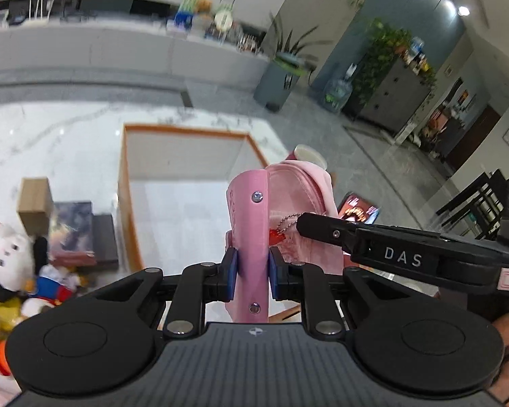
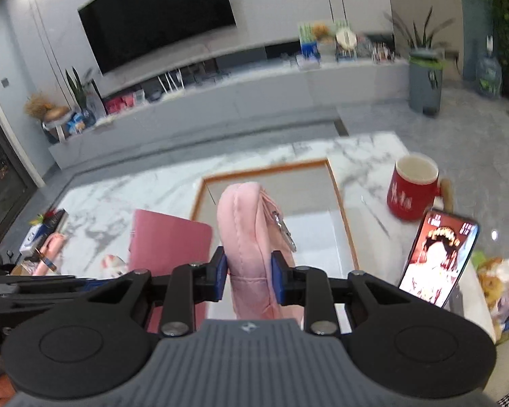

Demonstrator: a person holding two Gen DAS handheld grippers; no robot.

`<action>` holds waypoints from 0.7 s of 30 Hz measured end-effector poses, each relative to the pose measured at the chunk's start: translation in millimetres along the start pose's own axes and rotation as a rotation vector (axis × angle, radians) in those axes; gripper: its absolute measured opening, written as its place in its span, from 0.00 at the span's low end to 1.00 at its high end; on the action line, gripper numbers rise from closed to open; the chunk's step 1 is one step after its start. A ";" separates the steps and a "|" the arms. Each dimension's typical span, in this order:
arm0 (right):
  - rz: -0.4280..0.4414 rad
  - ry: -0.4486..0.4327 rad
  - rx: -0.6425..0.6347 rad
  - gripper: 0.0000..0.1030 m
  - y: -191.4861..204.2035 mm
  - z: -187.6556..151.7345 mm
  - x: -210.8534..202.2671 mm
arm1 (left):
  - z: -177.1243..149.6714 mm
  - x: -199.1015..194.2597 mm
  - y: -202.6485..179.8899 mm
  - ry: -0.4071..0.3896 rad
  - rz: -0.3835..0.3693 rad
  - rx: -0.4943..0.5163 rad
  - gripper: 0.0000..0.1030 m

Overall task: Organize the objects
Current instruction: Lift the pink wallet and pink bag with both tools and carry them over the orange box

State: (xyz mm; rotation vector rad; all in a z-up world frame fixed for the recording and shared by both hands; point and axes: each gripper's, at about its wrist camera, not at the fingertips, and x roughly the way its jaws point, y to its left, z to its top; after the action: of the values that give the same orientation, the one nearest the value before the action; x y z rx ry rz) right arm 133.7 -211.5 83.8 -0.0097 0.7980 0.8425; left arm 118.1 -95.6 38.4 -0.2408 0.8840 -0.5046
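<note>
in the left wrist view the left gripper sits low in the centre of the frame, its blue-padded fingers closed tight on a flat pink strap with two metal rivets that stands upright between them. the strap belongs to a pink pouch, which hangs just to the right of the fingers, its soft body rising toward the middle of the frame, with a ball chain and a small red charm dangling on its side. from the right edge the right gripper reaches in level, its black tip against the pouch's side.

in the right wrist view the right gripper is clamped on the padded edge of the pink pouch; the pouch stands up between the blue fingers and reaches toward mid-frame, with its metal zipper pull hanging on the right side of it.

behind the pouch, in mid-frame, lies a white tray with an orange rim on the marble desk. a red mug stands at the right, a lit phone leaning just below it. a pink notebook lies left of the pouch. in the left wrist view, plush toys crowd the lower left, with a brown box above them.
</note>
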 end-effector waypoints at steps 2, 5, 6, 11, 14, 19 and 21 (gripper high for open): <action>-0.004 0.041 0.003 0.28 -9.7 -1.4 13.7 | -2.7 20.4 3.0 0.045 0.010 -0.008 0.20; -0.003 0.114 0.008 0.28 -19.7 -6.9 34.9 | -5.0 39.8 7.1 0.105 0.007 -0.008 0.20; 0.000 0.141 0.012 0.28 -23.0 -9.3 41.8 | -6.0 44.3 8.5 0.120 0.004 -0.007 0.20; 0.002 0.213 0.026 0.27 -33.9 -6.6 61.1 | -9.1 53.3 19.0 0.159 -0.022 -0.024 0.20; 0.008 0.260 0.043 0.27 -39.7 -0.8 73.8 | -6.4 64.7 26.1 0.177 -0.037 -0.053 0.20; -0.016 0.338 0.050 0.27 -48.0 0.0 92.5 | -3.3 85.8 37.5 0.229 -0.073 -0.116 0.20; -0.033 0.358 0.054 0.28 -53.0 1.2 97.3 | -3.2 93.0 41.2 0.244 -0.088 -0.151 0.20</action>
State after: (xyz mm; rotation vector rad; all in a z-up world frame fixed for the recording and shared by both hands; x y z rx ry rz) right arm 208.8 -182.9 7.4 -0.1282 1.1532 0.7974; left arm 177.8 -108.1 -43.0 -0.3629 1.1549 -0.5575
